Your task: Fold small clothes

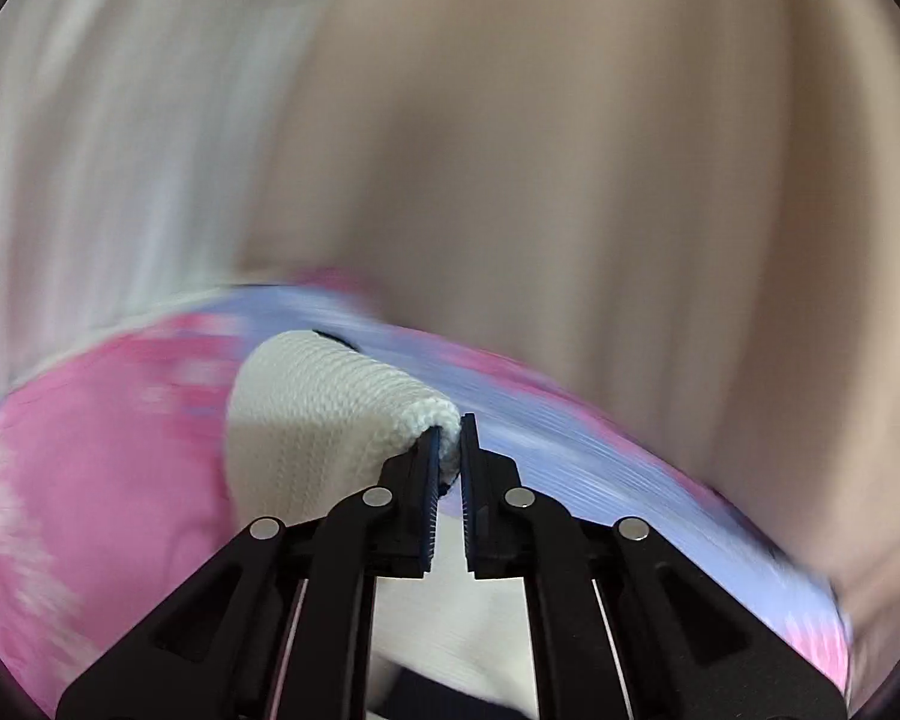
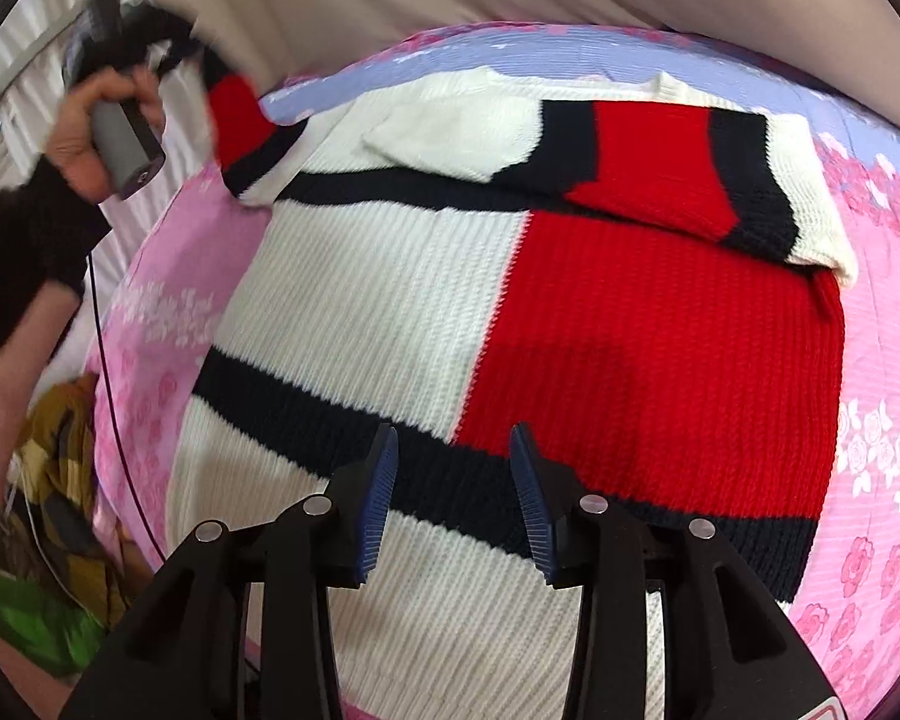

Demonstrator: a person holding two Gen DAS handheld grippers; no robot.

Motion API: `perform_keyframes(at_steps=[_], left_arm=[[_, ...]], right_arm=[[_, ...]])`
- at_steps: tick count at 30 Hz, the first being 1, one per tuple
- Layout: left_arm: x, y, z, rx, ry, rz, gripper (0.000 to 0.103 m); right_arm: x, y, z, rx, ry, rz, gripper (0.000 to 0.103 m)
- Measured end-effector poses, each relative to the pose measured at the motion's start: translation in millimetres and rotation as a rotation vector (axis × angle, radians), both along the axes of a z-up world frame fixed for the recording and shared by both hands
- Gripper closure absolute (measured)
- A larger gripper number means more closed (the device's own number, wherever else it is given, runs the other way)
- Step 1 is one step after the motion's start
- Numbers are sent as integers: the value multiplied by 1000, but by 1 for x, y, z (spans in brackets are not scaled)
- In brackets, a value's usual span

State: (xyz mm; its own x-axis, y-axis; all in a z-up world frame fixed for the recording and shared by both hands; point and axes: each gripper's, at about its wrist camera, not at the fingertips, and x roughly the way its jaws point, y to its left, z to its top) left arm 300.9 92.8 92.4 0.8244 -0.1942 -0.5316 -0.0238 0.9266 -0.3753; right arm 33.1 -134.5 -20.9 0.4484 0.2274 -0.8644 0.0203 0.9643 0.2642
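Note:
A knit sweater point(image 2: 630, 330) in white, red and navy blocks lies flat on a pink and lilac floral bedspread point(image 2: 870, 360). Its right-hand sleeve point(image 2: 648, 150) is folded across the chest. My right gripper point(image 2: 455, 438) hovers open just above the hem area, with nothing between its fingers. The other sleeve point(image 2: 234, 120) is lifted up at the left. In the left wrist view my left gripper point(image 1: 450, 426) is shut on that sleeve's white cuff point(image 1: 330, 408); this view is blurred. A hand point(image 2: 90, 138) in a black sleeve holds the left gripper's handle.
An olive and yellow heap of clothes point(image 2: 60, 438) and something green point(image 2: 24, 612) lie off the bed's left side. A thin cable point(image 2: 105, 390) hangs there. Pale curtains point(image 1: 90, 120) and a beige wall point(image 1: 570, 150) stand behind the bed.

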Motion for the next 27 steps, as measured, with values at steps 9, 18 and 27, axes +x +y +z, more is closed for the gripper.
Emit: perform_keyframes(at_steps=[9, 18, 27], left_arm=[[-92, -187, -114, -49, 372, -378, 70], [-66, -49, -122, -241, 416, 74, 40], [-52, 12, -148, -258, 473, 210, 68]], right_arm=[[-23, -68, -12, -35, 13, -181, 61], [46, -98, 13, -115, -136, -183, 43], [169, -26, -2, -337, -191, 33, 33]])
